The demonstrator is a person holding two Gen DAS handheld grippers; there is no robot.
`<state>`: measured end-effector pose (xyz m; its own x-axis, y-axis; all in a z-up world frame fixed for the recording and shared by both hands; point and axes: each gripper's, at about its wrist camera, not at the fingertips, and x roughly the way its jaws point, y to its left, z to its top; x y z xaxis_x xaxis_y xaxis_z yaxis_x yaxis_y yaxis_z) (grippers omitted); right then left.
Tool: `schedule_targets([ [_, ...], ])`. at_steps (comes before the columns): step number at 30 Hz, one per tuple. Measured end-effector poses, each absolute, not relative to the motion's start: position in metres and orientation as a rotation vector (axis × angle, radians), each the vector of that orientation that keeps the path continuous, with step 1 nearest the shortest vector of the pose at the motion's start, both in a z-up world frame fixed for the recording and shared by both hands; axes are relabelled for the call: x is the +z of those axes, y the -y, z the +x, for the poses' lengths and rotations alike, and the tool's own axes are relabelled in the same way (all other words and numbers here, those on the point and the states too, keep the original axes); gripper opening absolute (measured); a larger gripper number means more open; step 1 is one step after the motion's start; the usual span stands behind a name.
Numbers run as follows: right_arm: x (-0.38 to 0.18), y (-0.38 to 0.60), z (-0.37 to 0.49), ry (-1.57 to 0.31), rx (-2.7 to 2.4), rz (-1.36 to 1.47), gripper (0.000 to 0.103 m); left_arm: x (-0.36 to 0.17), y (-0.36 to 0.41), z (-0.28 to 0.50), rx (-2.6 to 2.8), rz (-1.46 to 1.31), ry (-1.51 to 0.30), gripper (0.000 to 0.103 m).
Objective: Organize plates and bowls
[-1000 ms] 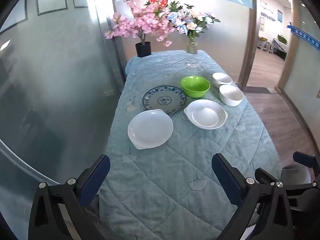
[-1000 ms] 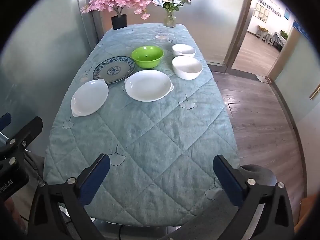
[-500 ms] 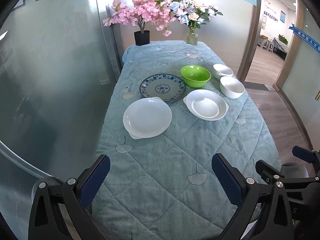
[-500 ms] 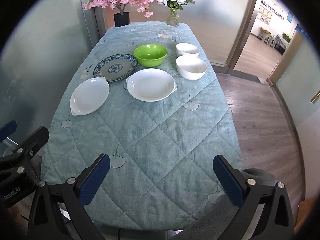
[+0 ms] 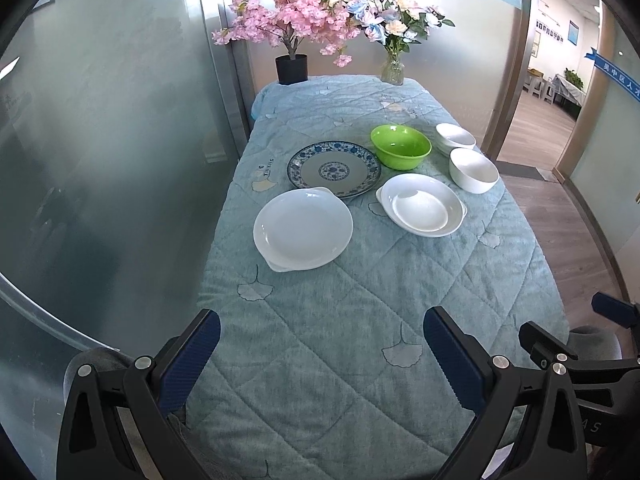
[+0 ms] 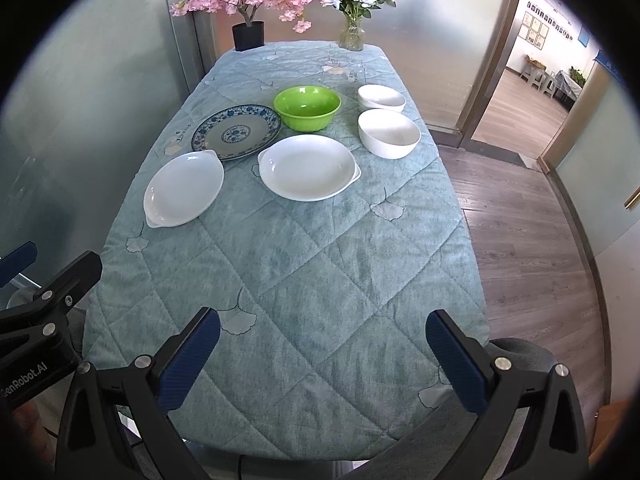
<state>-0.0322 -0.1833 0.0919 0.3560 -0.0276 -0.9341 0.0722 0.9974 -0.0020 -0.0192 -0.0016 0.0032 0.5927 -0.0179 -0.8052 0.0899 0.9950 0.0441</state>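
Note:
On the quilted blue table (image 5: 360, 320) (image 6: 320, 264) lie a white eared plate (image 5: 303, 234) (image 6: 183, 187) at left, a second white eared plate (image 5: 422, 205) (image 6: 308, 167) to its right, a blue-patterned plate (image 5: 334, 169) (image 6: 236, 131), a green bowl (image 5: 401, 146) (image 6: 307, 107) and two white bowls (image 5: 473, 170) (image 6: 389, 133), (image 5: 455, 136) (image 6: 381, 97). My left gripper (image 5: 320, 356) is open and empty over the near table end. My right gripper (image 6: 322, 354) is open and empty, also near the front edge. All dishes sit well beyond both.
A black pot of pink blossoms (image 5: 292, 69) (image 6: 249, 35) and a glass vase of flowers (image 5: 392, 72) (image 6: 352, 37) stand at the table's far end. Frosted glass wall runs along the left. Wooden floor (image 6: 520, 216) and a doorway lie right.
Both grippers have moved forward toward the table; the dishes appear larger and closer. Nothing on the table has moved, and both grippers stay open.

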Motion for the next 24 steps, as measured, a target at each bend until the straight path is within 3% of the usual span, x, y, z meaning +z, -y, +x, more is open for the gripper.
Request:
schedule_targets([
  [24,0.091,0.173,-0.024,-1.21,-0.059,0.033,0.102,-0.001,-0.008,-0.013,-0.043,0.077,-0.947,0.1],
])
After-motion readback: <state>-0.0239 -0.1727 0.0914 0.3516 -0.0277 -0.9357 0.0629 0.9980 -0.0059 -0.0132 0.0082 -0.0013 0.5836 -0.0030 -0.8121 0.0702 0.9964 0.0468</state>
